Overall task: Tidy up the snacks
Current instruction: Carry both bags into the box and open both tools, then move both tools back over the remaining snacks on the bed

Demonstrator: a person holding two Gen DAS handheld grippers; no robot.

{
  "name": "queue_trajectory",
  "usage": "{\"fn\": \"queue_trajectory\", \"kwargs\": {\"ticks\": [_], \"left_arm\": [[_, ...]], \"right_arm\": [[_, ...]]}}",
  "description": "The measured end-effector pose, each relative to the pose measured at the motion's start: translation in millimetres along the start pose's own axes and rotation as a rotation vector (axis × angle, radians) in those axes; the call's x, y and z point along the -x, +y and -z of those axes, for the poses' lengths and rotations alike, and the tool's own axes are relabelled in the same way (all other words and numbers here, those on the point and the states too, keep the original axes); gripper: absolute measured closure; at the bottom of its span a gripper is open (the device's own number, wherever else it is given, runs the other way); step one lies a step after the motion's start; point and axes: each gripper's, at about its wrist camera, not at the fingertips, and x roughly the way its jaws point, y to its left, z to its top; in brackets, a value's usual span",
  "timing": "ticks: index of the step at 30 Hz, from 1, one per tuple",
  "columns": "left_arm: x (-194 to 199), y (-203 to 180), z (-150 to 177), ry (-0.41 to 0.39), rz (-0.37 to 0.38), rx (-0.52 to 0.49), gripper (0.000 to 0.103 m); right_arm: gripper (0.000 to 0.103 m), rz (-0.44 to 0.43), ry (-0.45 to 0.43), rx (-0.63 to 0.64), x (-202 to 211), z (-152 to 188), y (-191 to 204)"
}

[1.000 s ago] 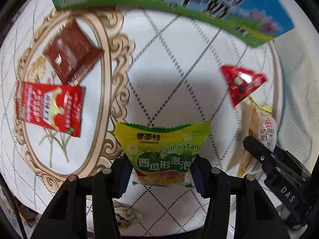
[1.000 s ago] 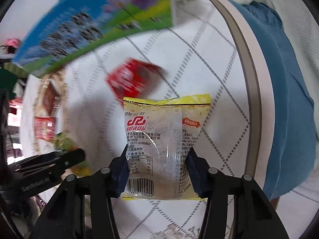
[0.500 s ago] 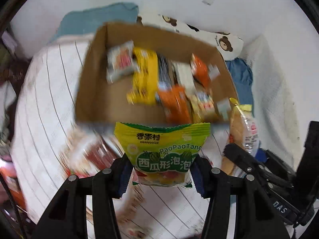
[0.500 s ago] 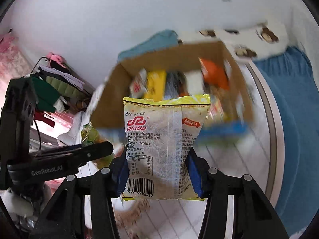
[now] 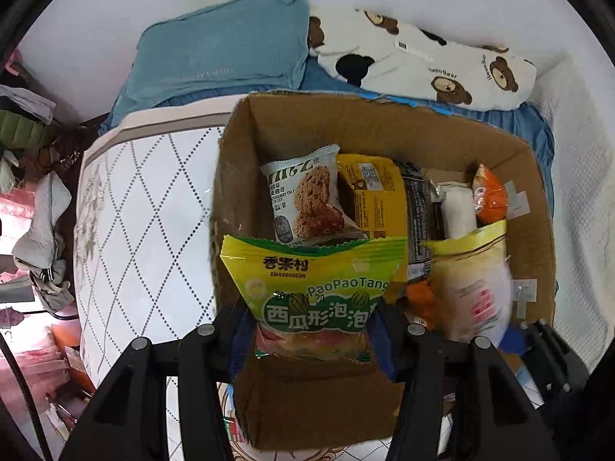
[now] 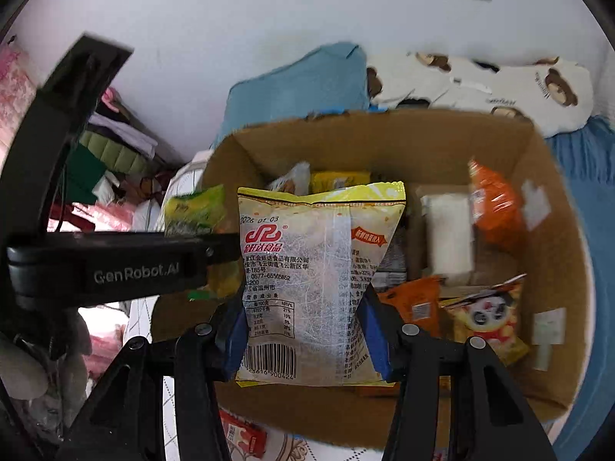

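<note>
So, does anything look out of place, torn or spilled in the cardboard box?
Nothing looks spilled or torn. In the brown cardboard box the packets lie loosely, and the white oat cookie packet leans tilted. One red snack packet lies outside, on the white quilted surface.

A white wall (image 5: 161, 4) closes the far side of the scene. Against it lies a folded teal blanket (image 5: 226, 50), and just beside that a white pillow (image 5: 442, 65) printed with brown bears. Both rest on a blue sheet (image 6: 588, 161). A white quilted cover (image 5: 150, 207) with a dotted diamond pattern lies on the near surface. At the far left edge, a heap of clothing (image 6: 111, 146) in green, white and pink, partly blurred.
</note>
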Motion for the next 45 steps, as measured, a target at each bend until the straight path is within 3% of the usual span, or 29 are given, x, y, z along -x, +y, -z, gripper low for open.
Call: {"fn": "queue_trajectory", "kwargs": {"ticks": [2,4,5,6,7,8,14,17,31,39,45], "left_arm": [[-12.0,0.9,-3.5,0.032,0.011,-0.002,0.053],[-15.9,-0.1,-2.7,0.046,0.007,-0.006,0.049],[-17.9,-0.5,-1.9,0.049,0.002,-0.007,0.045],[-19.5,-0.3,-1.4,0.051,0.007,-0.002,0.033],[-20.9,0.0,-0.6,0.052,0.017,0.003,0.022],[-22.2,0.6,0.2,0.052,0.019,0.008,0.018],[-16.2,-0.4,7.4,0.015,0.017,0.02,0.012],[-9.1,-1.1,13.1,-0.017,0.013,0.028,0.012],[40.4,-7.6,77.1,-0.268,0.0,0.066,0.012],[78.9,-13.0,129.5,-0.421,-0.009,0.074,0.012],[102.5,-10.1,172.7,-0.467,0.014,0.082,0.012]], "right_arm": [[0.046,-0.023,0.042,0.0,-17.3,1.4,-1.1],[0.035,-0.051,0.089,-0.016,-29.5,5.5,-4.7],[0.021,-0.065,0.108,-0.02,-33.4,7.4,-5.9],[0.008,-0.08,0.127,-0.025,-37.3,9.6,-7.5],[0.005,-0.087,0.141,-0.025,-40.1,11.9,-9.1],[0.003,-0.078,0.145,-0.021,-41.3,14.1,-10.5],[0.001,-0.011,0.111,-0.006,-35.2,23.0,-21.6],[0.0,0.064,0.057,0.003,-25.3,28.2,-29.0],[0.0,0.268,-0.122,0.05,42.8,48.1,-37.7],[0.0,0.292,-0.213,0.087,86.0,75.8,-24.5],[0.0,0.246,-0.285,0.059,125.8,111.6,-21.6]]}}
